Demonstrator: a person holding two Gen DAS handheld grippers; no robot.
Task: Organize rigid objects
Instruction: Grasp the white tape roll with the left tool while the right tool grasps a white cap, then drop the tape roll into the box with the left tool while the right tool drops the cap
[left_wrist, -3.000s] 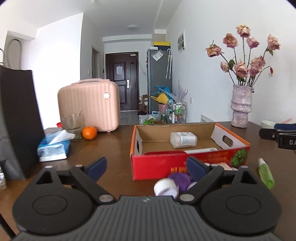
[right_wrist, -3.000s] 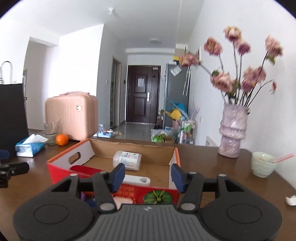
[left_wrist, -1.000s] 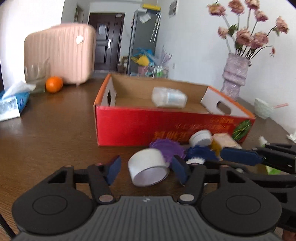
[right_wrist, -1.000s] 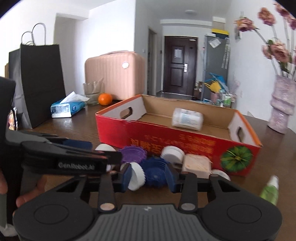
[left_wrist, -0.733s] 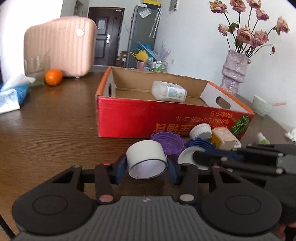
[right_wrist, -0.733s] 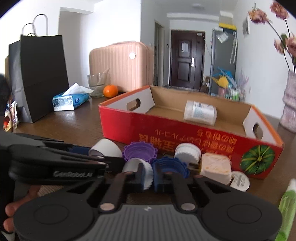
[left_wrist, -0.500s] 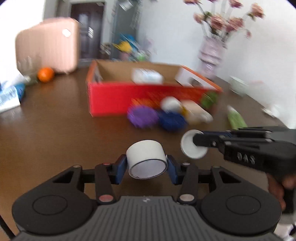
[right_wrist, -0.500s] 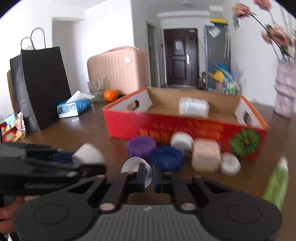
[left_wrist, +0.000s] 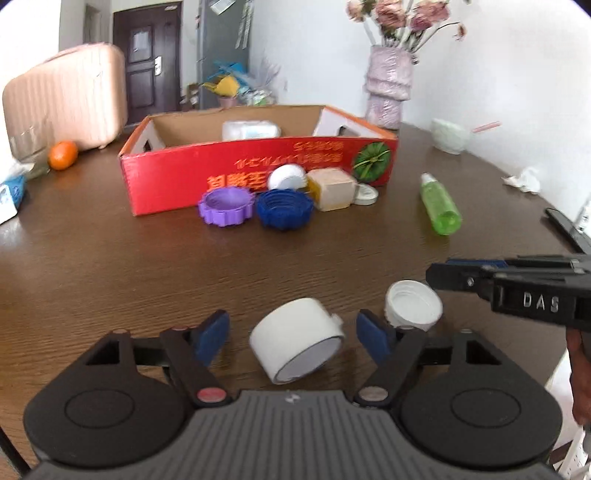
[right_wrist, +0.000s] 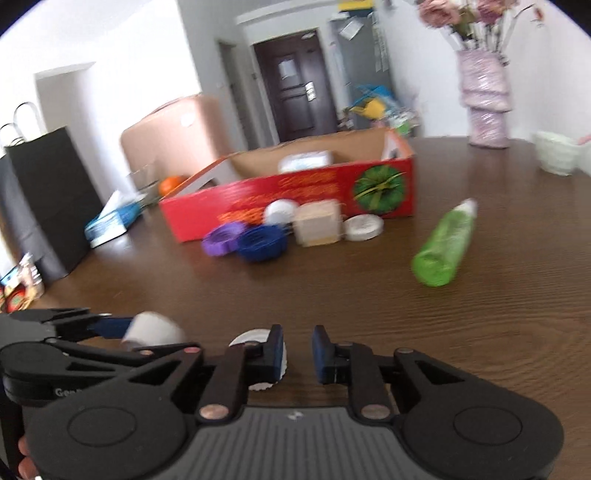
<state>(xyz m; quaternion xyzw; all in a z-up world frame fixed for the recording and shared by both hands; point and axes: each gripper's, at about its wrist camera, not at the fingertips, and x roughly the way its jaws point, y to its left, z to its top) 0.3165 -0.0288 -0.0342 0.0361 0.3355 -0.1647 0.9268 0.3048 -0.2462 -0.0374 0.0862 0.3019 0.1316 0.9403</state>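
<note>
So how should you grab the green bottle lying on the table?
Grip the green bottle across the middle of its round body, probably coming from above. It lies on its side on the table, cap toward the red box, with clear table on both long sides, so fingers fit there. The ends are narrower and likely slippier.

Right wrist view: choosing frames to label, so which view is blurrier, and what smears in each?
Right wrist view is blurrier: red box, green bottle and blue cap smear with motion. Left wrist view is sharper: the box's print and purple cap stay fairly crisp, only the pink suitcase smears.
</note>
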